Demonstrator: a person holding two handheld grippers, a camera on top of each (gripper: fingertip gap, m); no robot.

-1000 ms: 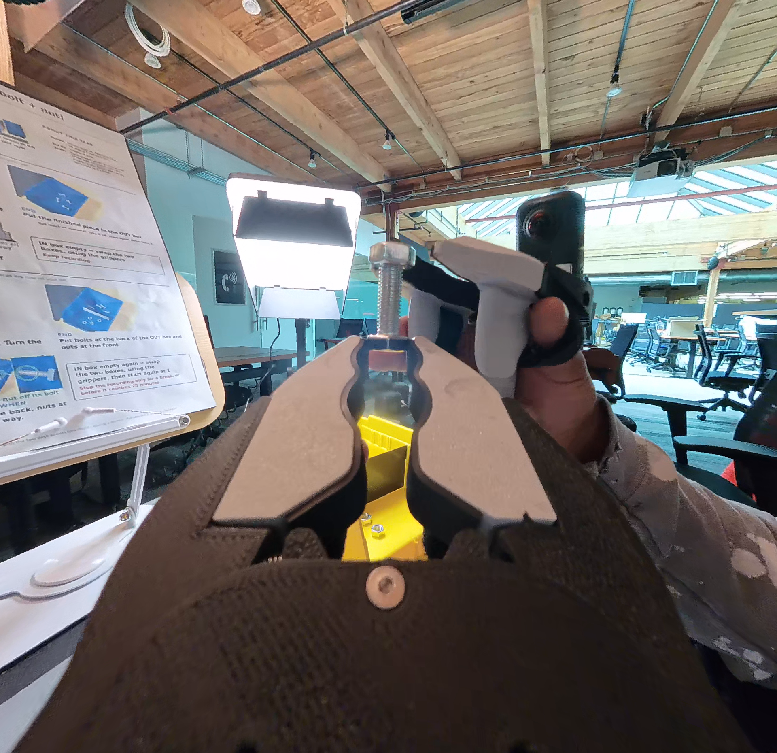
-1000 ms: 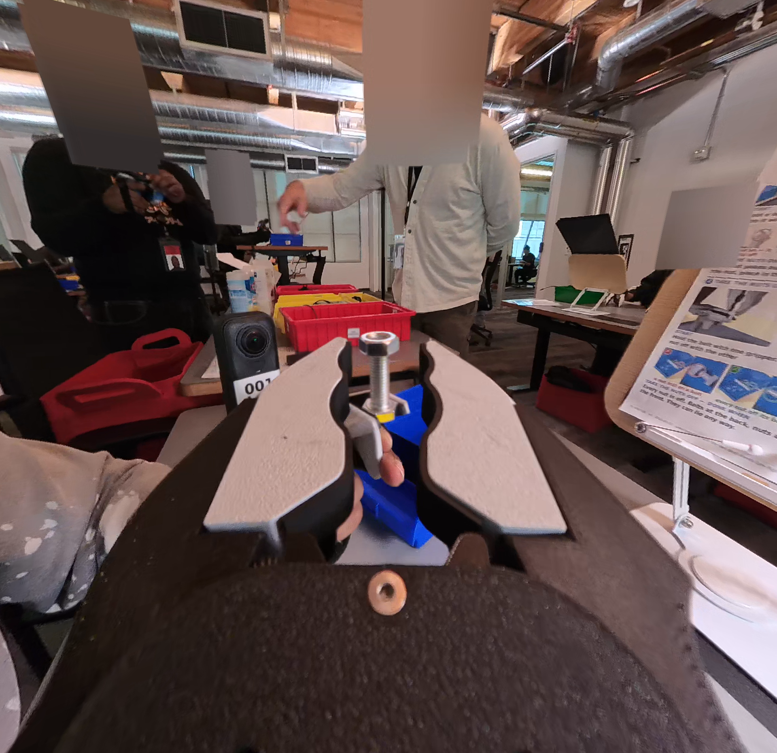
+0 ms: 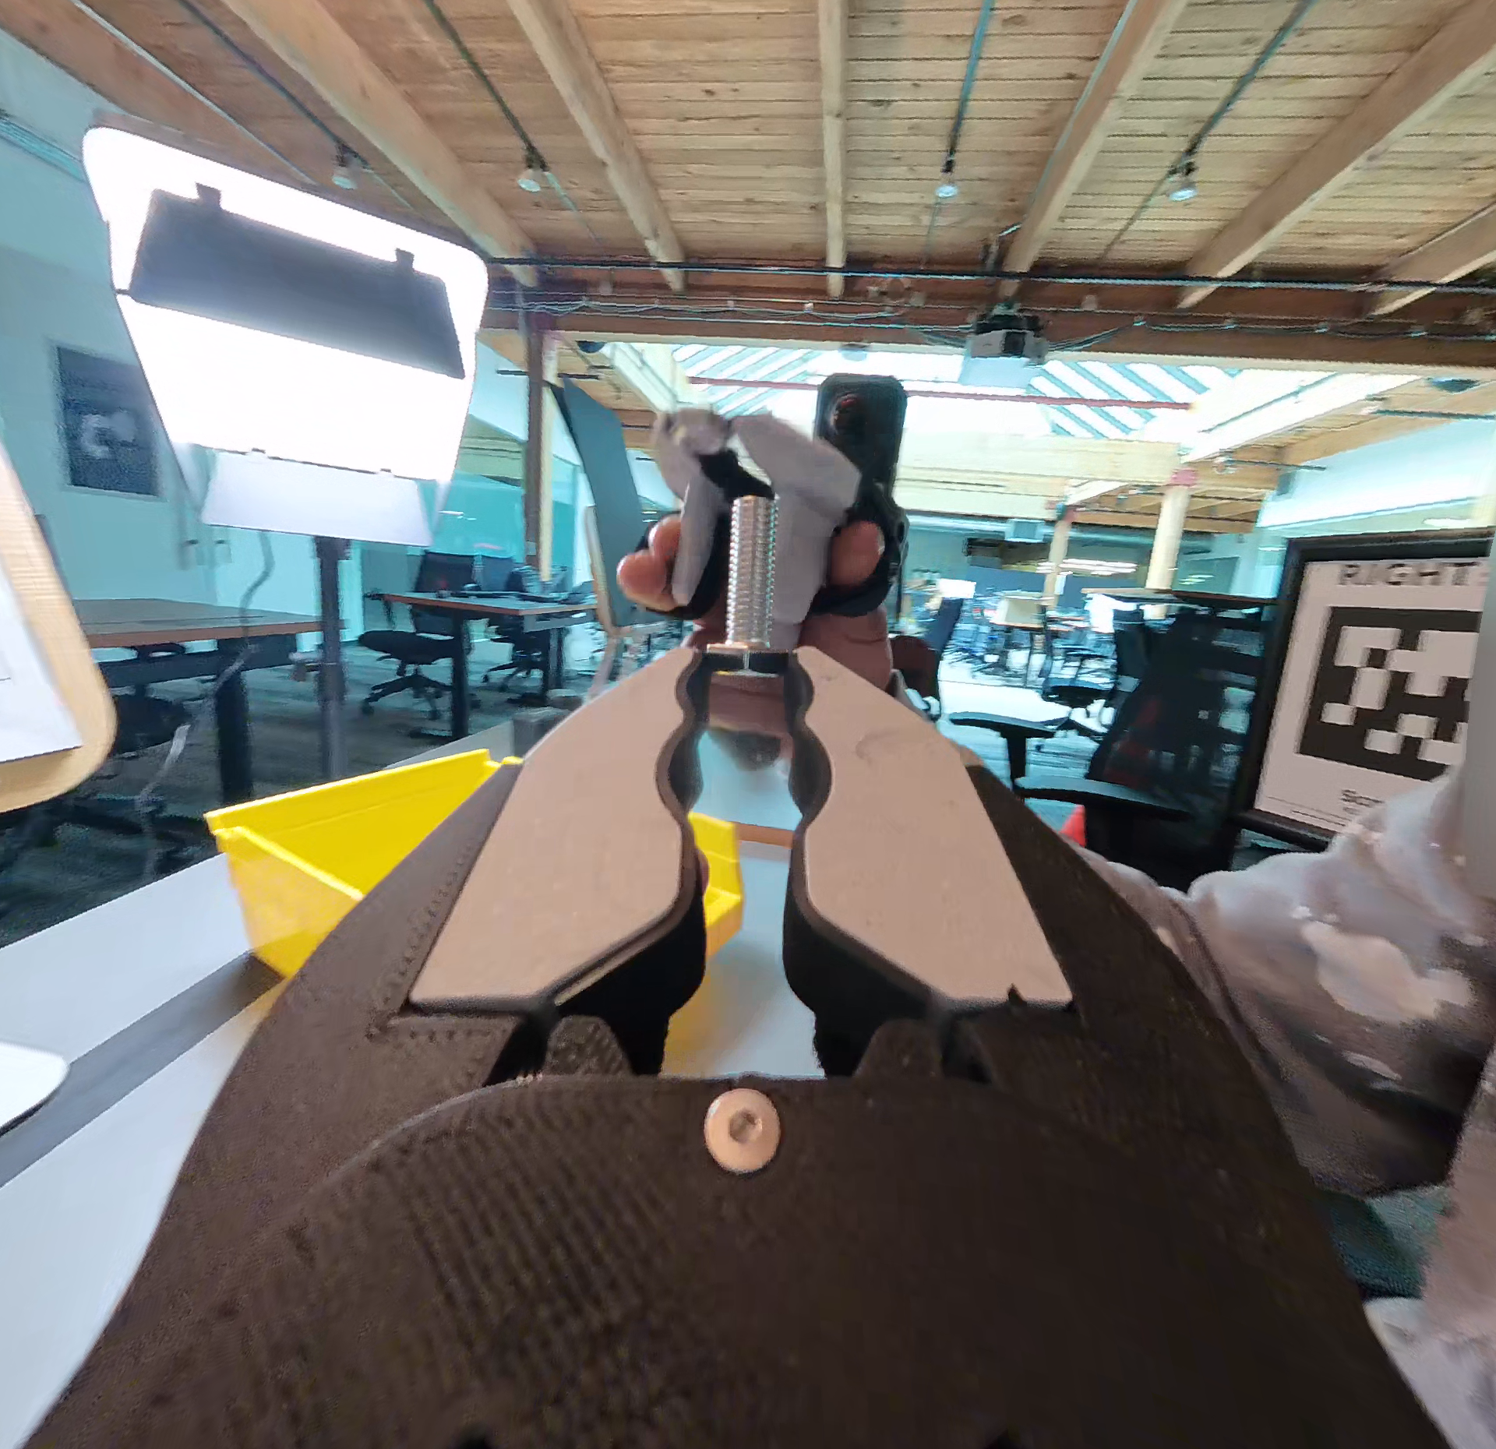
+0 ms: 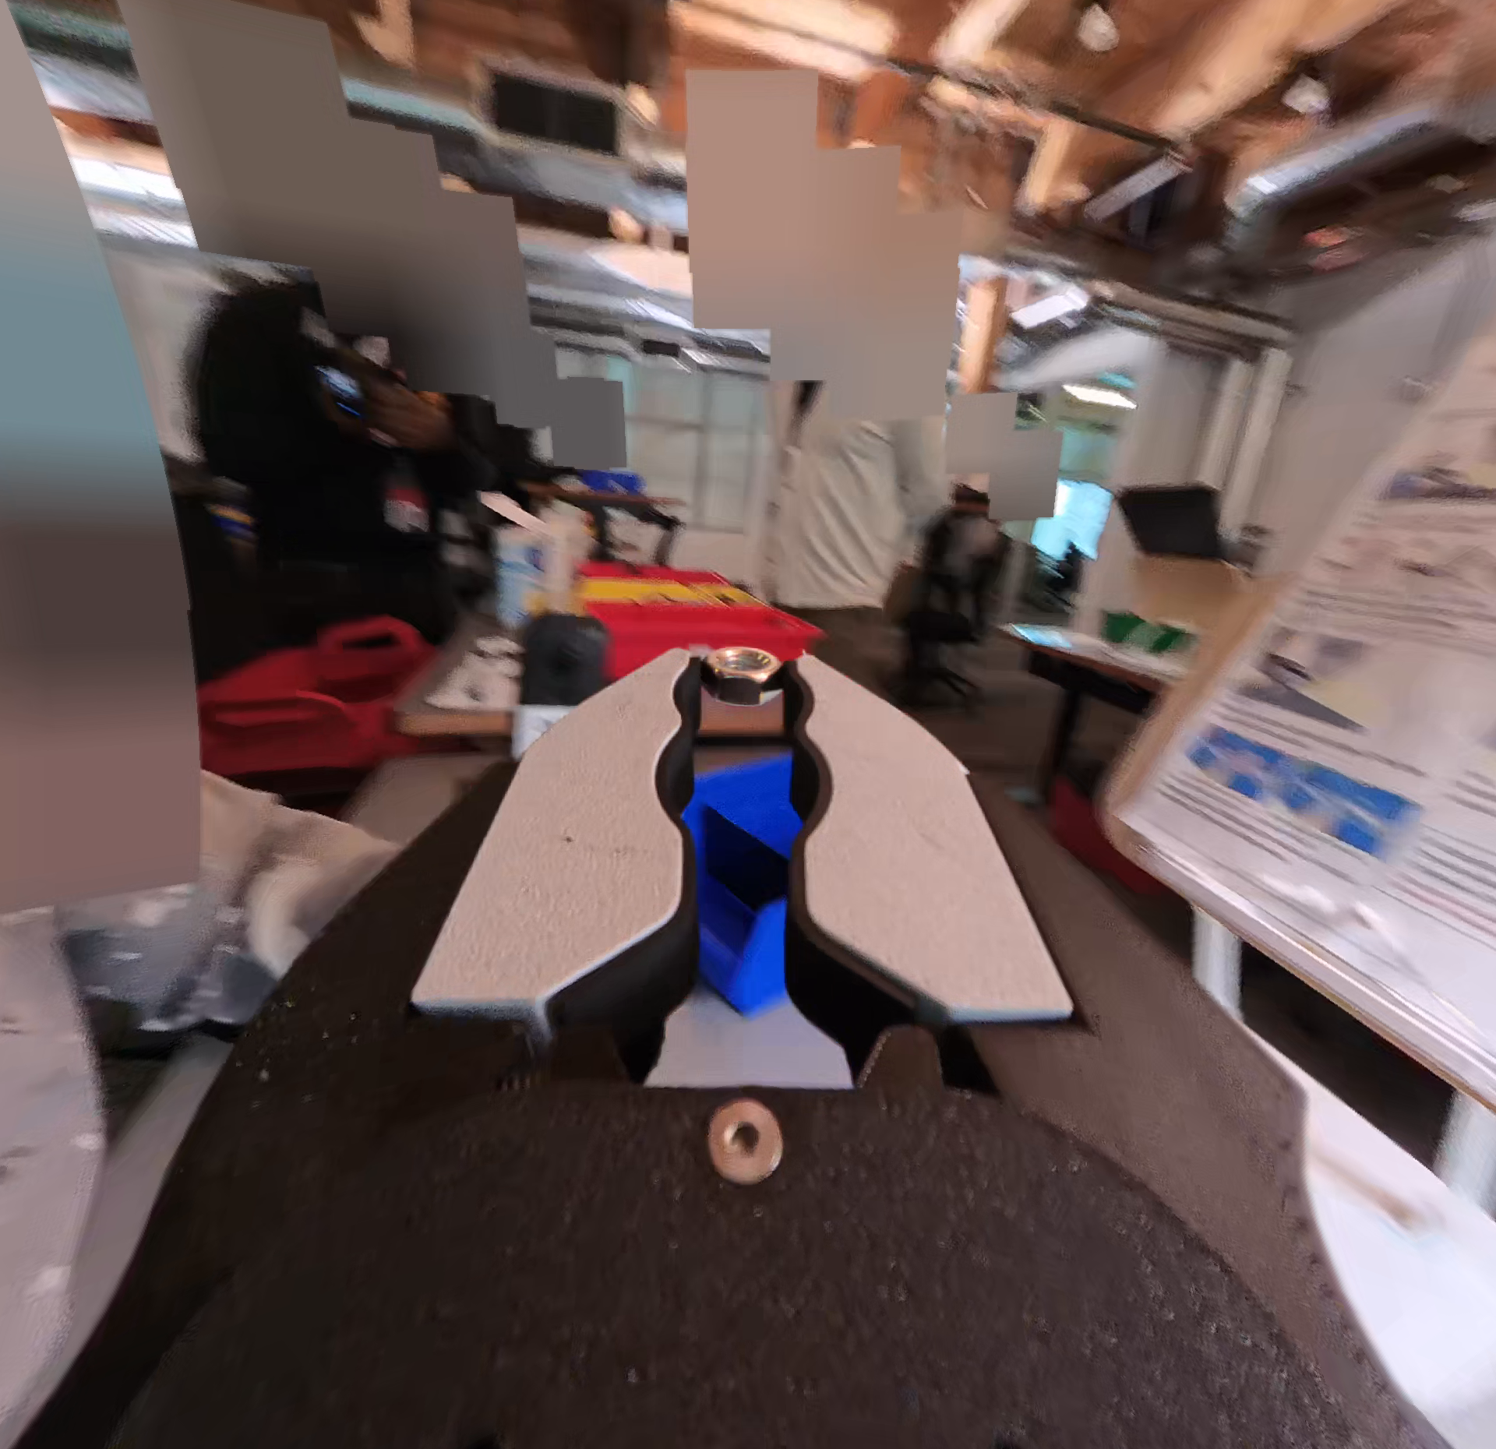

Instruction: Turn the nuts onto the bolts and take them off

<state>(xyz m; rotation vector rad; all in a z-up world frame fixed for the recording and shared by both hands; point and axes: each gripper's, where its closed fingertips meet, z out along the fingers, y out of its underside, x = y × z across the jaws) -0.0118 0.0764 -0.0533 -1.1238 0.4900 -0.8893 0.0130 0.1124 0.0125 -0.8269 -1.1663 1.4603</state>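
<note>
The bolt (image 3: 751, 576) was clamped upright by its head in the left gripper (image 3: 746, 665). The nut (image 4: 738, 676), free of it, was pinched in the right gripper (image 4: 741, 682). For rethreading, the nut would best be squared over the bolt's tip before turning

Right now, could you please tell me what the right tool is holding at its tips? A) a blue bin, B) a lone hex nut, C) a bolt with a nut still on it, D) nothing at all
B: in the right wrist view, the right tool is shut on a lone nut, while the bare bolt stands upright in the left tool.
</note>
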